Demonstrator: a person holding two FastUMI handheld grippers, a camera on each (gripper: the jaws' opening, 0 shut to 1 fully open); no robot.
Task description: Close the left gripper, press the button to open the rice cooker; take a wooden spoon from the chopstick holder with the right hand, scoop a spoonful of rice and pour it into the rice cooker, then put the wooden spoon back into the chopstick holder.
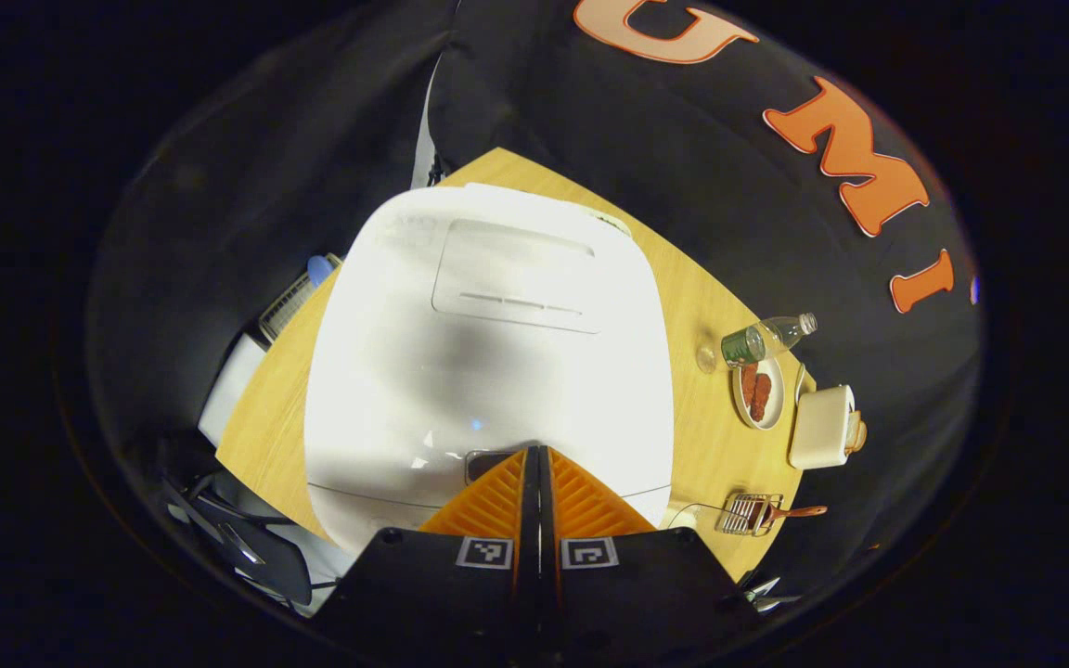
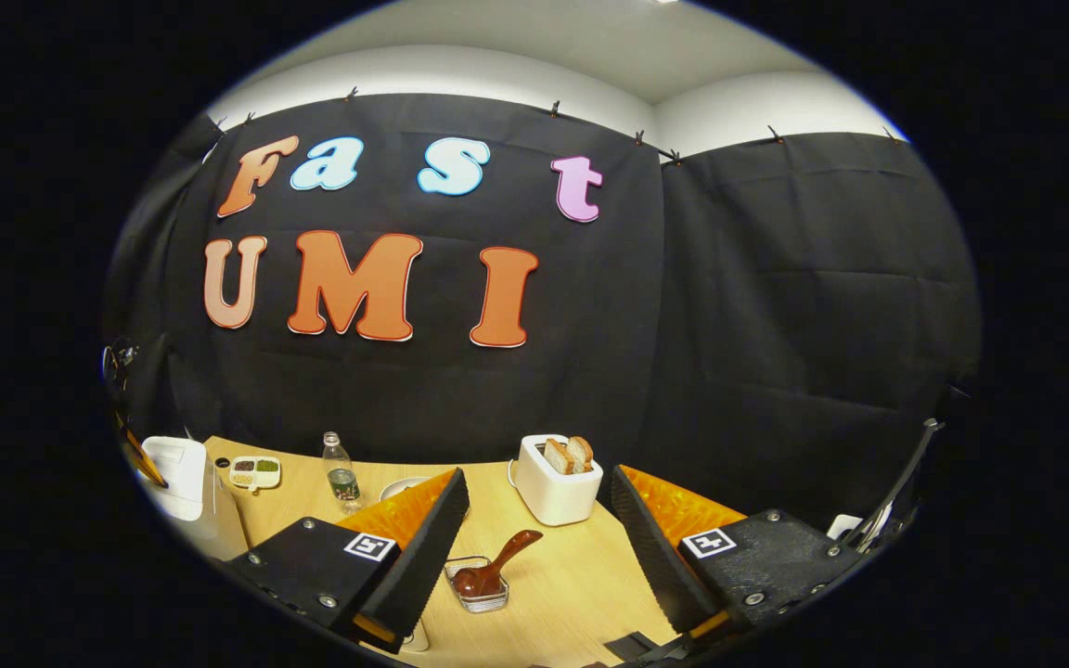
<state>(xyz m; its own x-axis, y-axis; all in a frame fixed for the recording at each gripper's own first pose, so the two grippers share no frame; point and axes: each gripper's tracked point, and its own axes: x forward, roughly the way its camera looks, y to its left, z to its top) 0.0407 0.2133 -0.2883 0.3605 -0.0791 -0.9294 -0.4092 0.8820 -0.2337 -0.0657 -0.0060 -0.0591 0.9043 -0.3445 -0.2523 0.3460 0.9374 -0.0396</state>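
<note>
The step in hand is the first: pressing the release button with the left tool [image 1: 537, 452]. In the left gripper view its fingers are pressed together, nothing between them, and their joined tip sits at the dark button [image 1: 488, 461] on the front of the white rice cooker [image 1: 488, 343]; whether the tip bears on the button cannot be told. The lid [image 1: 516, 278] lies flat, so the cooker is judged not yet open. In the right gripper view the right tool [image 2: 534, 529] hangs above the near part of the wooden surface [image 2: 572, 575] with its fingers spread wide and empty. Between them, further off, the wooden spoon [image 2: 497, 566] rests bowl-down in a small wire holder [image 2: 479, 586], its handle slanting up toward the white toaster [image 2: 555, 482]. The next move calls for firm downward pressure on the button until the lid springs up, then the right tool descends and pinches the spoon handle.
</note>
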